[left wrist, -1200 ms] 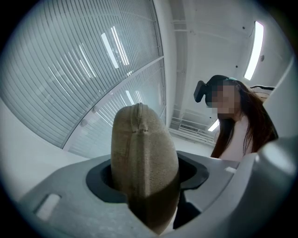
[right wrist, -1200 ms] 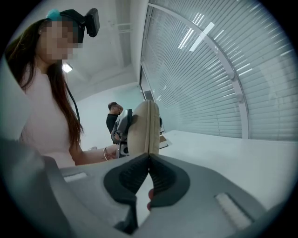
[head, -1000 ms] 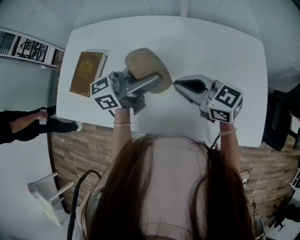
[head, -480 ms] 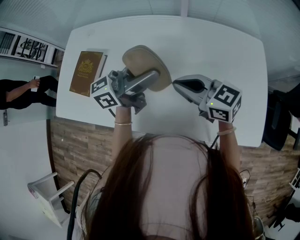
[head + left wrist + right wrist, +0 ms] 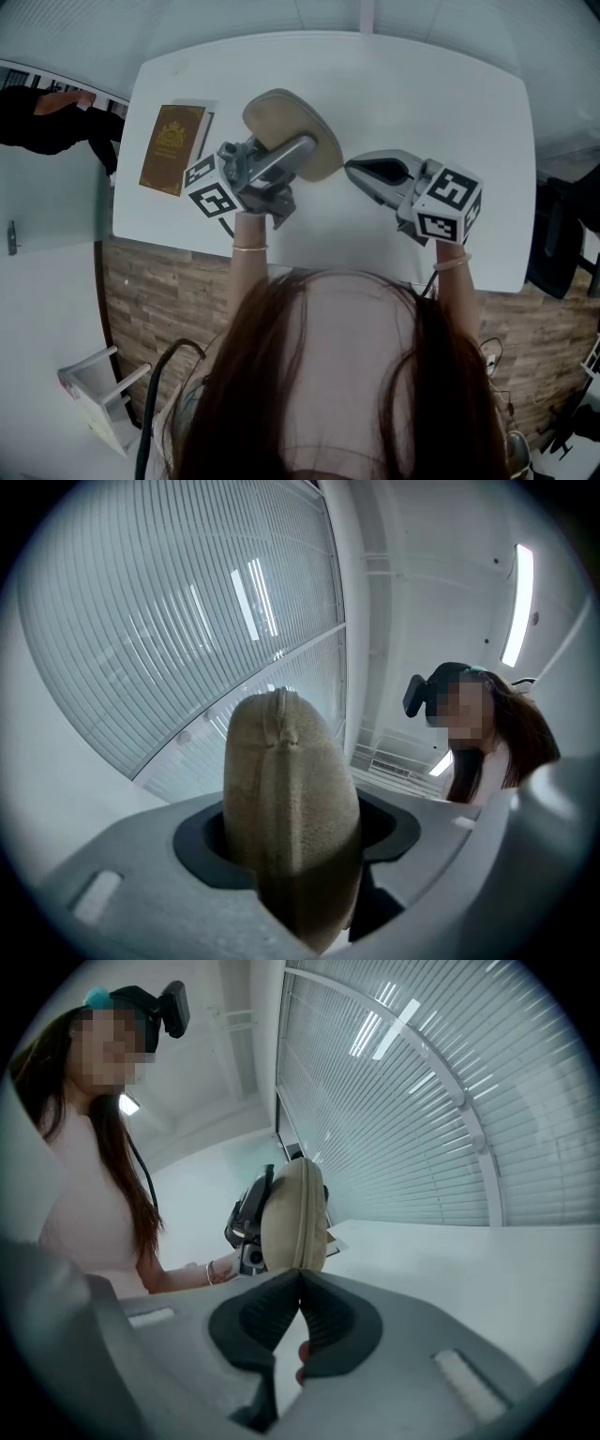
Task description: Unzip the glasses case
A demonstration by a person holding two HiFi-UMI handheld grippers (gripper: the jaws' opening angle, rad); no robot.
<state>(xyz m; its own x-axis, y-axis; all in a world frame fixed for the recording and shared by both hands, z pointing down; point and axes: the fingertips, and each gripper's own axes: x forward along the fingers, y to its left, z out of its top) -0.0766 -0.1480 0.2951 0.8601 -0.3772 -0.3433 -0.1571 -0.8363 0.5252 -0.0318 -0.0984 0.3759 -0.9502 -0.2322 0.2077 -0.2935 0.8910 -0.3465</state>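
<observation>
Over a white table point(image 5: 422, 103), my left tongs point(image 5: 302, 150) are clamped on a tan, oval fabric glasses case point(image 5: 286, 131), which is held up off the surface rather than lying on it. In the left gripper view the case point(image 5: 286, 808) stands upright between the two dark pads, filling the gap, with its narrow zipped edge turned toward the camera and the zip line running up the middle to the top; along the stretch I can see, the zip looks closed. My right tongs point(image 5: 354, 169) sit just beside the case's right-hand edge in the head view, their tips pointing at it. In the right gripper view those tongs are pressed together, their ribbed black pads meeting in a thin line with nothing that I can make out between them, and the case point(image 5: 295, 1213) rises edge-on directly behind the tips; whether the tips touch it I cannot tell. A brown hardcover book with a gold emblem point(image 5: 173, 147) lies flat near the table's left edge, well apart from the case. A person's dark sleeve point(image 5: 56, 122) reaches in beyond the table's far left corner.
</observation>
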